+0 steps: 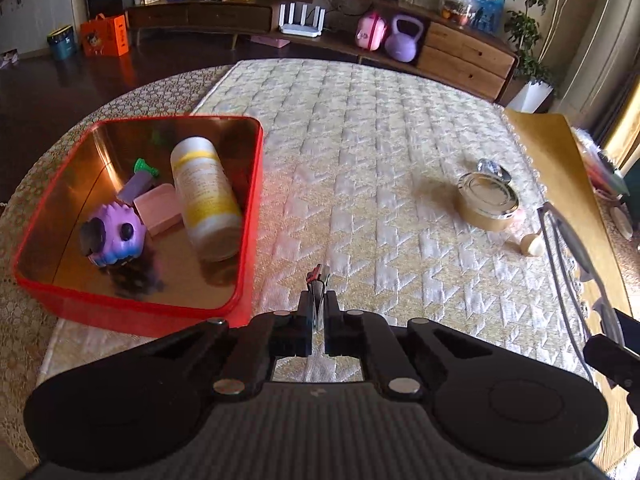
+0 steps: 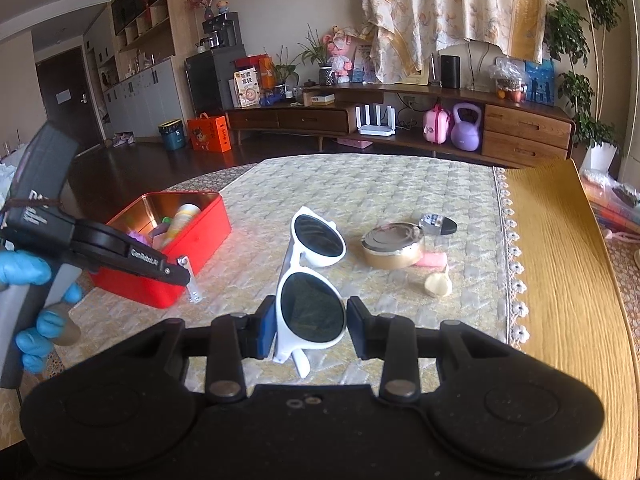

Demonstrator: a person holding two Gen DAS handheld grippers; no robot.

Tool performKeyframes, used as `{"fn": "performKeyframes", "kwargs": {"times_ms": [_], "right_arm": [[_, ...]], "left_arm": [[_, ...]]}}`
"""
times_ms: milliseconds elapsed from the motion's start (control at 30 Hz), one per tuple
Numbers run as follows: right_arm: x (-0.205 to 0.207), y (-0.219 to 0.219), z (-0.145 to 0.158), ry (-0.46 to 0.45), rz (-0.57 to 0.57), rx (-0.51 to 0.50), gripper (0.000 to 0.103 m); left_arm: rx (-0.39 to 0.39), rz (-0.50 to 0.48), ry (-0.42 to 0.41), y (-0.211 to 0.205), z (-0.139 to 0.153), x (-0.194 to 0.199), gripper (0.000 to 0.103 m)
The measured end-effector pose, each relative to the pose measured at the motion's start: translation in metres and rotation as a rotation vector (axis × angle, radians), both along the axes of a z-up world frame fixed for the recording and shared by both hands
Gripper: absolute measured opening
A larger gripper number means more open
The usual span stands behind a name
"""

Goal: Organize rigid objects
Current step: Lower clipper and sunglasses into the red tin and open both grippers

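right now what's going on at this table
A person with blue gloves is tidying small items into a red tin. The left gripper is shut on a small metal nail clipper beside the tin. The right gripper is shut on white sunglasses. A bottle and toys already lie in the tin; a round can still sits on the cloth.

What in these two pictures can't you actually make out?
- Left gripper: the small metal thing it pinches is edge-on in the left view and tiny in the right; possibly nail clippers.
- Red tin: its near wall hides the floor in the right view; the purple toy is blurred.
- Sunglasses: the right gripper hides the near temple arm.
- Pink piece: half hidden behind the round tin.
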State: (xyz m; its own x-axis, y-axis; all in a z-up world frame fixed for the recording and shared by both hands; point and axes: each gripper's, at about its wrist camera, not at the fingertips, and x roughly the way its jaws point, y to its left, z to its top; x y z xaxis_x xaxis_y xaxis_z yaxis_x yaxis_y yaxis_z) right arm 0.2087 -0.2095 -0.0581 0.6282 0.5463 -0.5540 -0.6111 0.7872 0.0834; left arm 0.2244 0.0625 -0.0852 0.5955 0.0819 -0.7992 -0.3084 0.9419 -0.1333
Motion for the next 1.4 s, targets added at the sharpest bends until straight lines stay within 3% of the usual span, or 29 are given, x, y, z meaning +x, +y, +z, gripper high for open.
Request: {"fn": "performKeyframes", "kwargs": {"times_ms": [500,733,1033,1400], "right_arm": [[-0.015,0.055,0.024,-0.064,0.075,-0.042,0.036],[-0.013,0.097,0.027,-0.076,0.127,-0.052,0.036],[-0.009,0.16,0.022,-0.064,0.206,-0.074,0.036],[0.003,0.231,-0.004,-0.065,0.267,-0.151,0.036]], "left_arm": [[-0.069,-0.016,-0.117,0.044,0.043,-0.024,0.004],[-0.032,0.031,-0.158,0.089,0.066,-0.033,0.004],[0.041,0.077,-0.121,0.141,0.065,-0.024,0.005],[0.114,0.119,-0.039,0.181,0.036,0.01,0.005]]}}
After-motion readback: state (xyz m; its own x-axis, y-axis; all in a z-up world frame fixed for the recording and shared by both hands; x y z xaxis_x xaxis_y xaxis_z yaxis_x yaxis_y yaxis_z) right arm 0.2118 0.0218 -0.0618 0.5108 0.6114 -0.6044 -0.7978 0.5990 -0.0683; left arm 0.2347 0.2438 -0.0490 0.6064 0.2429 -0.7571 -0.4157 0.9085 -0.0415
